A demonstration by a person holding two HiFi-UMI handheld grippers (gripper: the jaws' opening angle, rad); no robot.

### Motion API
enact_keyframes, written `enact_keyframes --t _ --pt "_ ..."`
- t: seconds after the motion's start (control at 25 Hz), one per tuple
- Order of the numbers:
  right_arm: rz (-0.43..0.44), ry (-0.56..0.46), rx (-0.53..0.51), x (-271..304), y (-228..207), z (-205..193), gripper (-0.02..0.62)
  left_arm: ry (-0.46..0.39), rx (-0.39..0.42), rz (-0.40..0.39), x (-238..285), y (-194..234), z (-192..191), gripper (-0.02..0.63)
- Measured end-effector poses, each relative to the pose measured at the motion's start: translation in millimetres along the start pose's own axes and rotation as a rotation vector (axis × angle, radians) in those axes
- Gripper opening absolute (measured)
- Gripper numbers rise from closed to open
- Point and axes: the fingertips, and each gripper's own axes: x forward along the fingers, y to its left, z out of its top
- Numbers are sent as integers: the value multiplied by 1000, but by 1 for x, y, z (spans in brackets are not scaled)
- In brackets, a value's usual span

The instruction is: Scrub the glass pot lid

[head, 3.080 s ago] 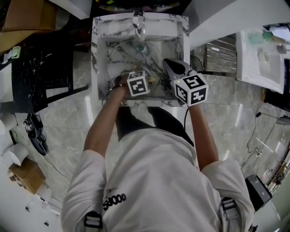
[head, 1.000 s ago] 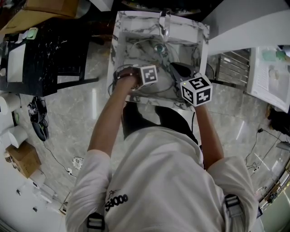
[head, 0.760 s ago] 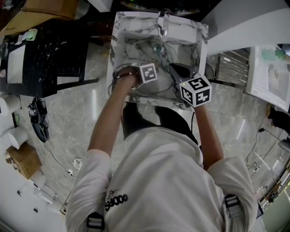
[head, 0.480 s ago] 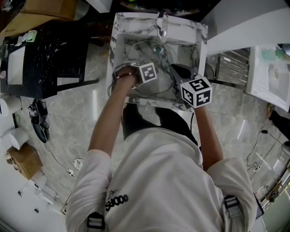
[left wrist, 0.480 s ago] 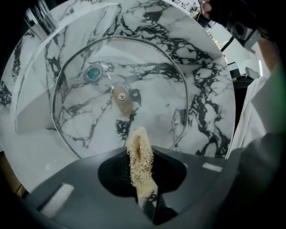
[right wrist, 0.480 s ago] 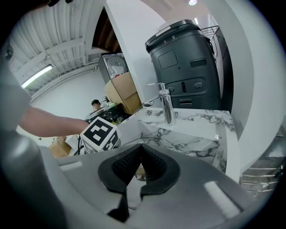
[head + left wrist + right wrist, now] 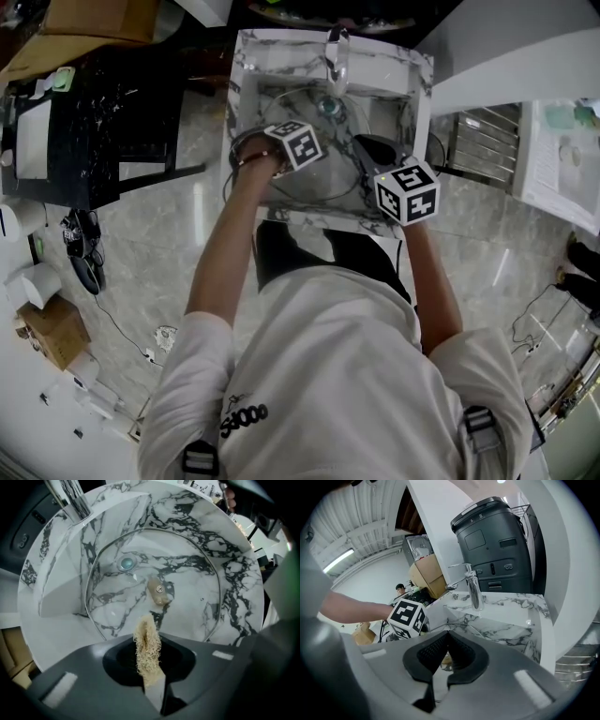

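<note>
Lid (image 7: pixel 158 592) and loofah (image 7: pixel 147 644) at sink (image 7: pixel 246 84)
Left gripper (image 7: pixel 150 679) clamps the loofah near the tilted lid; right gripper (image 7: pixel 440 667) pinches its rim.

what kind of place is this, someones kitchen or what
Likely a lab or office workspace, not a home kitchen: the marble sink stands on an open tiled floor, cardboard boxes and loose cables lie around, and a large printer-like machine sits behind the faucet.

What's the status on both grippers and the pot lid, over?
Left gripper jaws shut on loofah, pointed at glass lid. Right gripper jaws shut on its rim, lid propped up in sink. Nothing blocking.
</note>
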Motion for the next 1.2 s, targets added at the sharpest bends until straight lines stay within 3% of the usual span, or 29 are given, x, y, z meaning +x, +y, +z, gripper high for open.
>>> enact_keyframes --t 0.24,0.56,0.92,1.2 --pt "2 11 3 10 -8 4 5 -1 9 120 -2 31 7 58" --pt "-3 27 26 17 -22 6 5 -59 -45 175 -6 61 26 58" --pt "-10 36 45 18 -33 1 5 -235 -86 347 -28 89 66 58" --pt "-26 35 55 11 -39 -2 5 -367 -128 399 -45 91 97 58"
